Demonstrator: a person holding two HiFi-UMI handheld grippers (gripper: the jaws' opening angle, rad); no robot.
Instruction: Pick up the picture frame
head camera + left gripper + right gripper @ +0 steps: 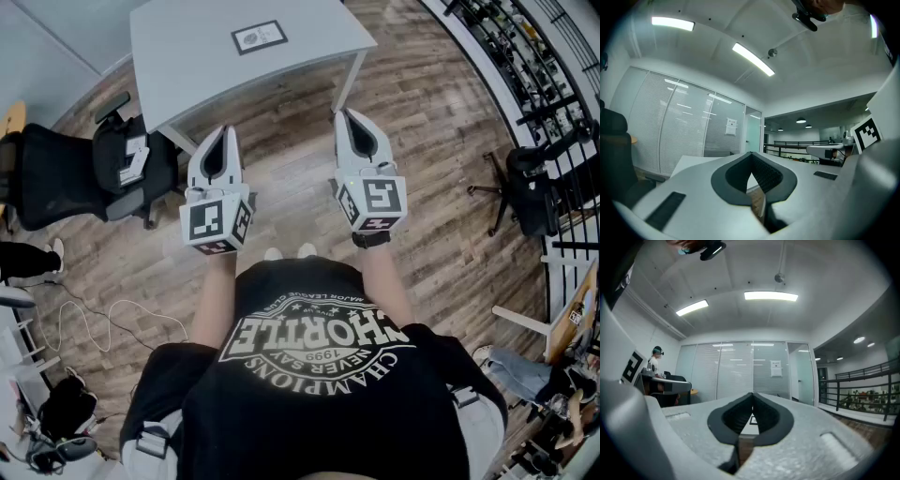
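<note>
While I stand on the wood floor (291, 192) short of the grey table (187, 56), I hold both grippers level and side by side in the middle of the head view, pointing toward the top of the frame. The left gripper (226, 133) has its jaws closed tip to tip with nothing between them; in the left gripper view its dark ribbed pads (765, 176) meet at a point at frame centre. The right gripper (345, 114) is likewise closed and empty, its tips just below the table's near edge in the head view. The picture frame (260, 37), dark-bordered with a pale print, lies flat on the table top at upper centre, well apart from both grippers; in the right gripper view a small part of it shows through the opening beneath the closed tips. A black office chair (66, 173) stands at the left edge, beside the table. A dark railing (553, 84) runs along the upper right.
</note>
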